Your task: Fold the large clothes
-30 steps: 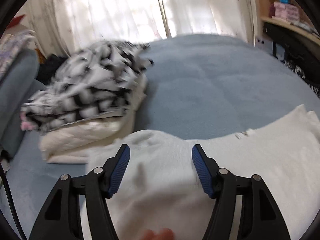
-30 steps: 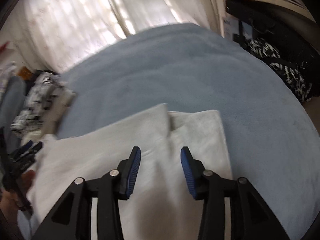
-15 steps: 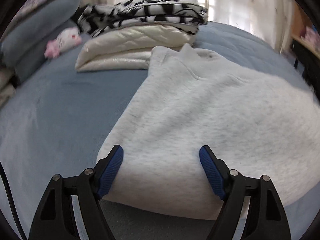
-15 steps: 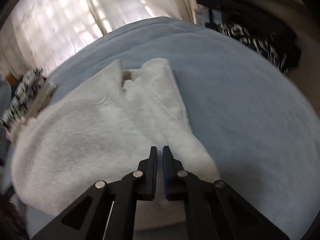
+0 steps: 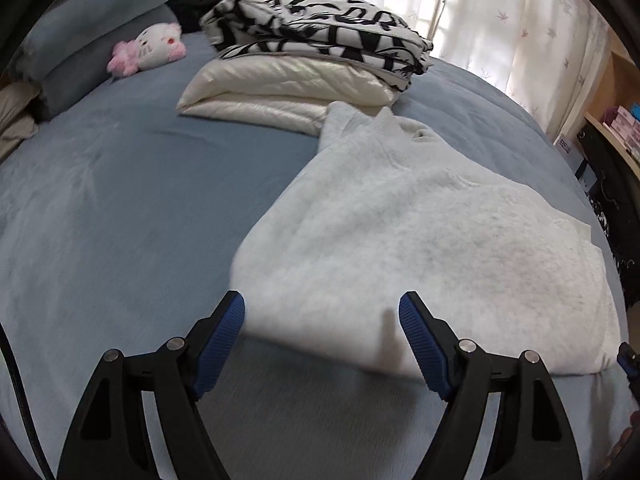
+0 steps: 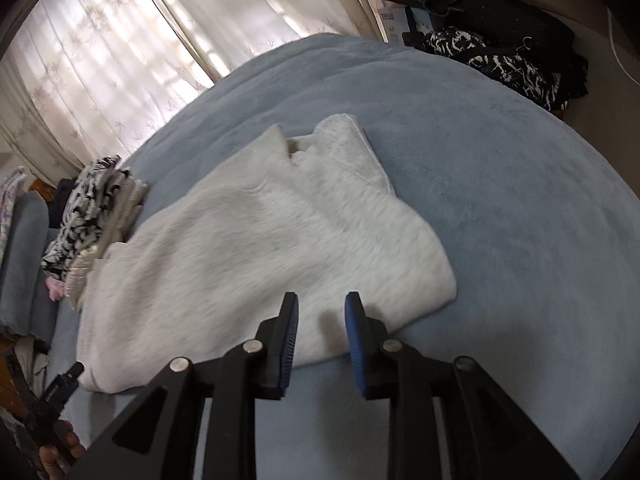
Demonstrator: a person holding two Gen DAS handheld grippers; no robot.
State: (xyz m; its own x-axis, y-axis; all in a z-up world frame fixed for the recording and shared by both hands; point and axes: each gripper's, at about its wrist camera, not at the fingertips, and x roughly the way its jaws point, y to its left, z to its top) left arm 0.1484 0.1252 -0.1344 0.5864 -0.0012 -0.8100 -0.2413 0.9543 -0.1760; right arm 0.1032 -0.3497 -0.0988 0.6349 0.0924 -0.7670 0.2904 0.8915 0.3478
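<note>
So the white fleece sweatshirt (image 5: 420, 248) is lying flat on the blue bed (image 5: 120, 208), filling the middle and right of the left wrist view, already doubled over into a thick slab with the collar pointing to the upper middle of the frame, toward the curtains (image 5: 500, 20). The left claw (image 5: 322, 334) sits at the bottom of the frame, spread wide with nothing between its jaws, lined up over the near rounded edge, which I'd guess is so it can pinch that edge for another fold. In the right wrist view the right claw (image 6: 322, 334) is at lower centre over the same near hem; its gap is narrow but opening, and the blue pads don't look like they're pressing on any cloth, so it's holding nothing as far as I can tell. Having both claws on the same edge makes sense, since a bulky piece folds straighter from two corners. At upper centre of the left view, a folded black-and-white patterned garment (image 5: 328, 36) sits on a cream quilted jacket (image 5: 280, 88), probably the finished stack, with the sweatshirt's shoulder just beside it. A pink and white plush toy (image 5: 148, 50) lies at upper left by the pillow (image 5: 92, 28).
</note>
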